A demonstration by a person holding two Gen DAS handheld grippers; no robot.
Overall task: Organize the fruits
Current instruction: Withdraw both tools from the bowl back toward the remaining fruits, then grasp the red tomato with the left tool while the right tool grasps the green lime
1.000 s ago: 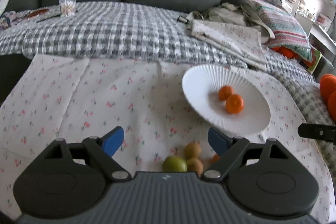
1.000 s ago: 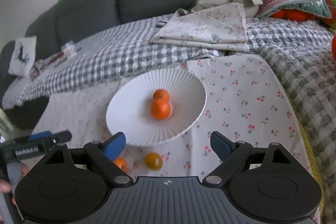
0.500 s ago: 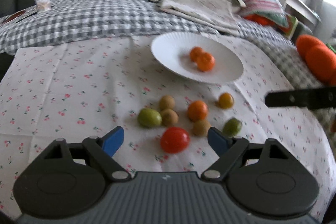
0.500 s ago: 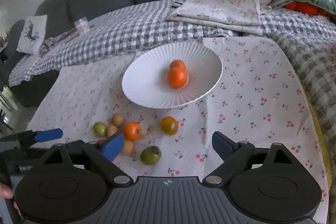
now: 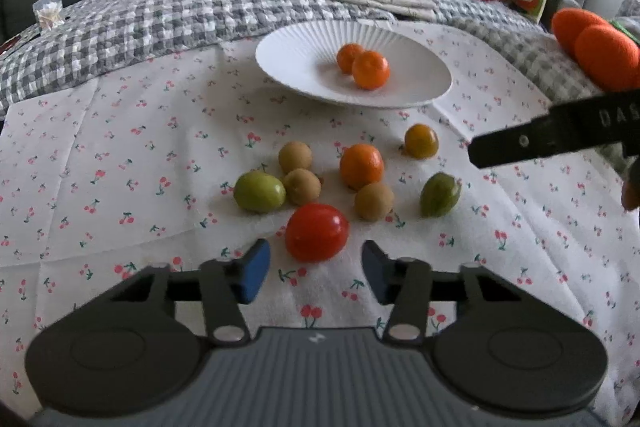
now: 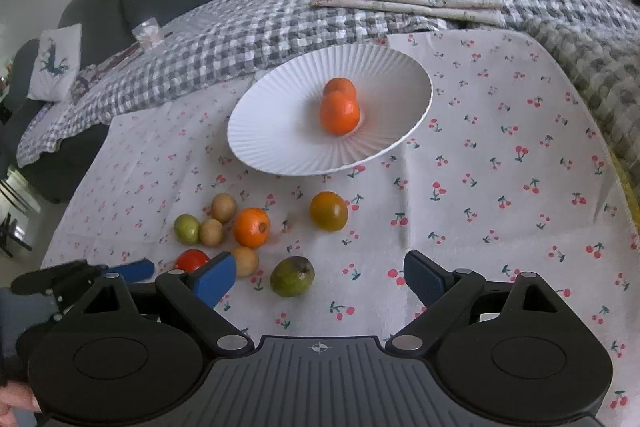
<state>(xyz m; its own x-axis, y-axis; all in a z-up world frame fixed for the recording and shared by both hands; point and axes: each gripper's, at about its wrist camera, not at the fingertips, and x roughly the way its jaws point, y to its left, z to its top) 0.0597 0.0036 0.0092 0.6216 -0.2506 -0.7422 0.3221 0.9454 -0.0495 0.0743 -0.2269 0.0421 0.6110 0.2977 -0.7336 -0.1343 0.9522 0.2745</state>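
Closing around nothing, the left tool (image 5: 316, 269) nears a glossy round tomato (image 5: 317, 232); the right tool (image 6: 320, 277) gapes above cherry-print cloth (image 6: 500, 187).

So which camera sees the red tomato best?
The left wrist camera: the red tomato sits whole and close, just past the left tool. The right wrist camera shows only part of it, behind a blue finger.

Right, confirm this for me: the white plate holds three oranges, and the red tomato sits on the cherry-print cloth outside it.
Not quite. The white plate holds two oranges, not three; the right wrist view shows one behind the other. The red tomato does sit on the cherry-print cloth outside it.
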